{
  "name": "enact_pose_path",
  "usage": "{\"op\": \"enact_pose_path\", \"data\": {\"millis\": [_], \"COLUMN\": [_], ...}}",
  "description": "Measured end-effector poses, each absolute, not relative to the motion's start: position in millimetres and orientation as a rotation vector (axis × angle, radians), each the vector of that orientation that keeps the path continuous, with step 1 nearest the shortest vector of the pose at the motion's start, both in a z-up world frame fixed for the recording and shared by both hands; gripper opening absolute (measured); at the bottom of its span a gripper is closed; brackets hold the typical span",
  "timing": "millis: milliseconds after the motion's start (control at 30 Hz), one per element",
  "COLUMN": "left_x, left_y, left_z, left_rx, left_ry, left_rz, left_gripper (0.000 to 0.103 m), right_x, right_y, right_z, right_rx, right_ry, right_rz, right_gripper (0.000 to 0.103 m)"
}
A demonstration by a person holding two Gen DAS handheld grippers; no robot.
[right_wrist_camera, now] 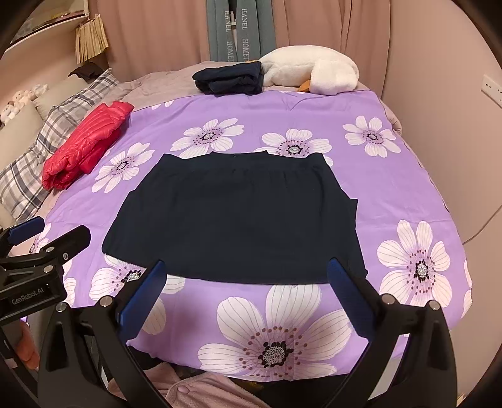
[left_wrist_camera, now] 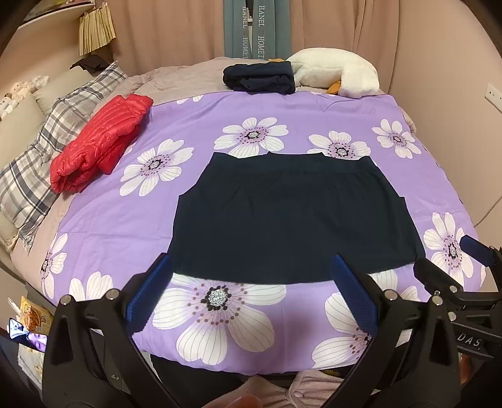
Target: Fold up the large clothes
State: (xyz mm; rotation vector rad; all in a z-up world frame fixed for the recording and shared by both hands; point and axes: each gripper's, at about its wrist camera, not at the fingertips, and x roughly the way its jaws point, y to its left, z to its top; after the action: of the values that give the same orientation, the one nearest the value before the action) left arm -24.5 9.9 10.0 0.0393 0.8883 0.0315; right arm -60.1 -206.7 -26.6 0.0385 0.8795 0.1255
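I'm looking into a home bedroom: a bed (left_wrist_camera: 103,219) under a purple flowered cover, plaid pillows (left_wrist_camera: 40,163) at its left side, pink curtains (left_wrist_camera: 345,28) behind it, a plush toy (left_wrist_camera: 339,72) at its far edge.

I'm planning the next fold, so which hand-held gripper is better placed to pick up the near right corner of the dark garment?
Right hand-held gripper: open, with the dark garment's near right corner beside its right finger.
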Motion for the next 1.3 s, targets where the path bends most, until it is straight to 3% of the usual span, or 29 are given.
{"op": "enact_pose_path", "data": {"millis": [1300], "left_x": [-23.0], "left_y": [3.4], "left_z": [8.6], "left_rx": [0.042], "left_ry": [0.881], "left_rz": [0.004], "left_gripper": [0.101], "right_x": [-57.8], "right_y": [-210.8], "right_z": [-27.9], "right_rx": [0.055], "right_ry": [0.891], "right_rz": [0.120], "right_gripper": [0.102]}}
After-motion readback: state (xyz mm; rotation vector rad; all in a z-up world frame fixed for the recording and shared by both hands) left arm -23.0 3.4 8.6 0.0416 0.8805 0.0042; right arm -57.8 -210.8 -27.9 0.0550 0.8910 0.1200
